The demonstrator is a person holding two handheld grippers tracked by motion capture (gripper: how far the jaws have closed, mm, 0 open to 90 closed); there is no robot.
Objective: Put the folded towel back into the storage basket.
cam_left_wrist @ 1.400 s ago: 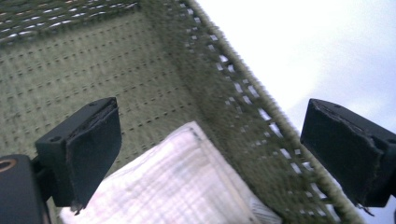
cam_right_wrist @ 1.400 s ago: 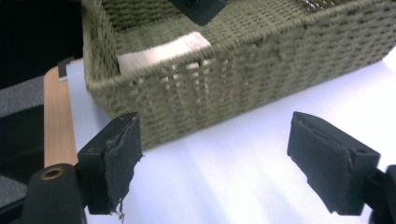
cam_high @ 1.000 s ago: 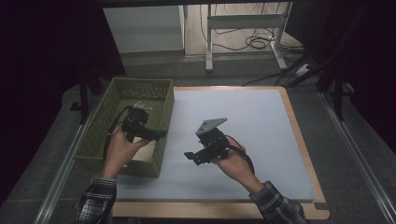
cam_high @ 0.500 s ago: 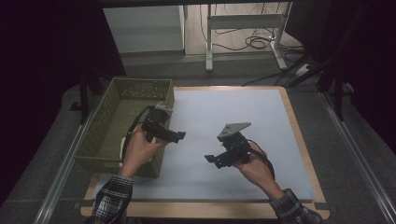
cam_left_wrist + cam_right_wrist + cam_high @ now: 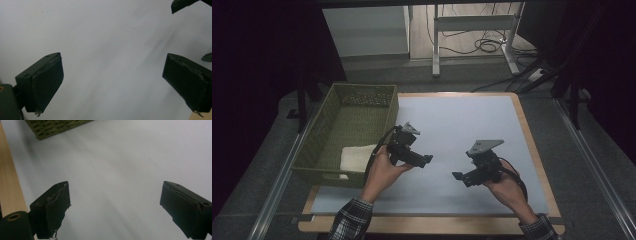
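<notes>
Left tool (image 5: 428,161): I hold it low over the white mat, just off the basket's near right corner, its jaws turned toward the middle of the counter. They stand wide apart with nothing between them, as the left gripper view shows, because the cloth is already out of my grip.

Right tool (image 5: 458,176): I hold it over the mat nearer the counter's right edge, aimed back toward my left tool. Its jaws have just been opening and are now spread wide, bare mat between them in the right gripper view.

Cloth (image 5: 355,157): folded and pale, it lies inside the basket at its near end, against the near wall. I judge it put there on purpose, so the work looks close to finished.

Basket (image 5: 362,94): green and woven, it sits along the counter's left edge, partly over it, within easy reach of my left hand.

Mat (image 5: 462,125): it covers most of the counter and is bare around both tools.

Why both tools face each other: with both free and apart, I judge them at rest between steps.
</notes>
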